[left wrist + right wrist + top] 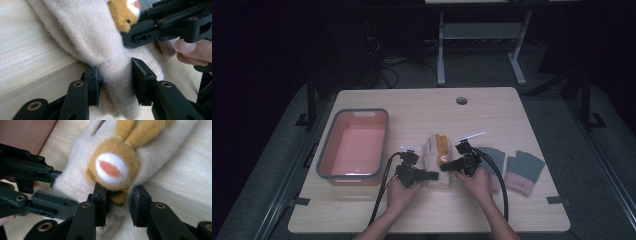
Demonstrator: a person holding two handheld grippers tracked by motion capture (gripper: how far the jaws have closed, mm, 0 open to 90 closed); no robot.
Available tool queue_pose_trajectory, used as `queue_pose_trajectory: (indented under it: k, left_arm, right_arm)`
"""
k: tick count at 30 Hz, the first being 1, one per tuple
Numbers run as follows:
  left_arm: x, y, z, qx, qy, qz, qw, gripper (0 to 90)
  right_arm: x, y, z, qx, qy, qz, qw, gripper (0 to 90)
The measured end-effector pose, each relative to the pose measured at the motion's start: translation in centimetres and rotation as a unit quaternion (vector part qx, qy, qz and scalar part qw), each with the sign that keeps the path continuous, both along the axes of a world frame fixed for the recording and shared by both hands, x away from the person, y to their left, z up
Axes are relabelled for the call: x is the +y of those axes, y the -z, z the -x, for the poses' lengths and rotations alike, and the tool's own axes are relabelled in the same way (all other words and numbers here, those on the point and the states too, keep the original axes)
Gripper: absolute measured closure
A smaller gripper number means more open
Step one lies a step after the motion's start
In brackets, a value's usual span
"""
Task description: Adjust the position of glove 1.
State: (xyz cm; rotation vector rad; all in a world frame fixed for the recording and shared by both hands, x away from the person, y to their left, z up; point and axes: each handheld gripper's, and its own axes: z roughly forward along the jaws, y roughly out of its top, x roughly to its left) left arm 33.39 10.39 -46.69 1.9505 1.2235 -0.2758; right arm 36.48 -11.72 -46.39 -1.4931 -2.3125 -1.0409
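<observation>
We count 3 gloves on the wooden table (512, 210): 1 cream glove (432, 155) w/ an orange animal face (113, 167) on it, mid-table, plus 2 grey gloves w/ pink cuffs, one (494, 159) just at its 3 o'clock, the other (523, 172) further out the same way. 1 pink tub (353, 145) w/ grey rim sits at the cream glove's 9 o'clock, apart from it. 1 round cable hole (461, 100) in the table at 12 o'clock.

2 grippers, both on the cream glove's cuff end, at its 6 o'clock. Left gripper (115, 82) comes in from 8 o'clock; its jaws are clenched on a bunched fold of the cream fabric, pads pressing both sides. Right gripper (117, 202) comes in from 4 o'clock; its jaws straddle the cuff fabric just below the animal face, near pad on the knit, far pad close. We can't tell for sure if it bites.

The grippers nearly meet tip to tip, so each crowds the other's view. The right hand (477, 182) covers part of the nearer grey glove.
</observation>
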Motion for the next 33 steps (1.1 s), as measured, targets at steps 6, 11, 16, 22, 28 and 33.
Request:
queue_pose_trajectory:
  k: [6, 11, 16, 22, 28, 33]
  left_arm:
    - [0.6, 0.4, -0.7, 0.027, 0.005, 0.029, 0.9992, 66.0]
    - [0.9, 0.2, -0.7, 0.023, 0.008, 0.034, 0.9991, 66.6]
    - [1.2, -0.2, -0.7, 0.012, 0.010, 0.035, 0.9993, 66.6]
    - [1.5, -0.9, -0.7, 0.006, 0.008, 0.046, 0.9989, 66.6]
    - [1.6, -1.6, -0.5, -0.001, 0.013, 0.048, 0.9988, 66.7]
    - [1.7, -1.9, -0.5, -0.004, 0.013, 0.052, 0.9985, 66.8]
  right_arm:
    - [-0.7, 0.5, -0.5, 0.015, -0.007, -0.037, 0.9992, 78.6]
    - [-0.7, 0.0, -0.4, 0.007, -0.012, -0.038, 0.9992, 81.3]
    - [-0.8, -0.5, -0.2, 0.004, -0.014, -0.049, 0.9987, 82.1]
    - [-0.9, -1.4, -0.1, -0.008, -0.017, -0.055, 0.9983, 82.4]
    - [-0.9, -2.2, 0.1, -0.016, -0.015, -0.059, 0.9980, 82.6]
    - [-0.9, -2.6, 0.2, -0.021, -0.017, -0.062, 0.9977, 82.7]
